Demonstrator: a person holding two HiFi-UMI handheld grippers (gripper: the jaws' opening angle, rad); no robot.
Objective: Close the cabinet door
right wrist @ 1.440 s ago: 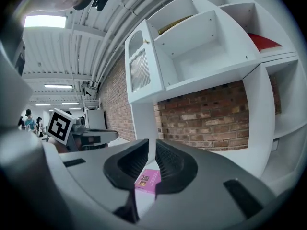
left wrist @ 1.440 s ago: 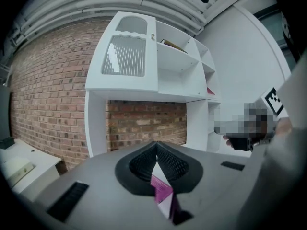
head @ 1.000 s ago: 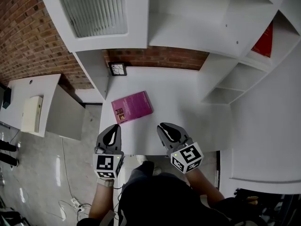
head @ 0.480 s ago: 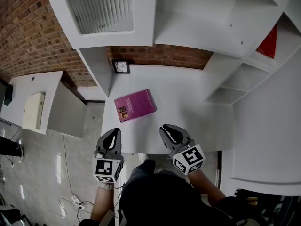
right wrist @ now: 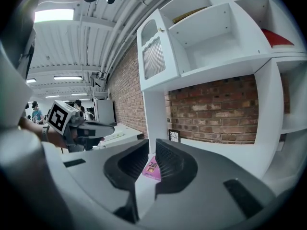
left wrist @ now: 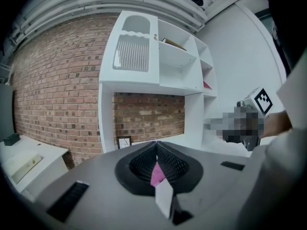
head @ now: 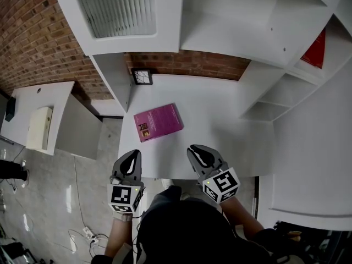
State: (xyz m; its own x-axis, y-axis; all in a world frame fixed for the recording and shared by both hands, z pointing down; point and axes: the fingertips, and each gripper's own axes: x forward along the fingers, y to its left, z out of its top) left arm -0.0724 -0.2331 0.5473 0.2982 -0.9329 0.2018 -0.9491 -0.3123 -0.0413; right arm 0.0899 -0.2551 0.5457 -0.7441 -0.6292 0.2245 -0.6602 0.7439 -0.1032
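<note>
A red brick wall (head: 33, 43) stands ahead of the left claw (head: 131, 159) and the right claw (head: 199, 154), behind the white worktop (head: 220, 120) under their tips. Left of the left claw are a lower white table (head: 22, 106) and a glossy grey floor (head: 49, 191) with cables (head: 82, 232), while open white shelves (head: 275, 100) rise ahead and right of the right claw. Strip lights (right wrist: 53, 15) glow on a ribbed ceiling (right wrist: 96, 37) off to the right claw's left.
</note>
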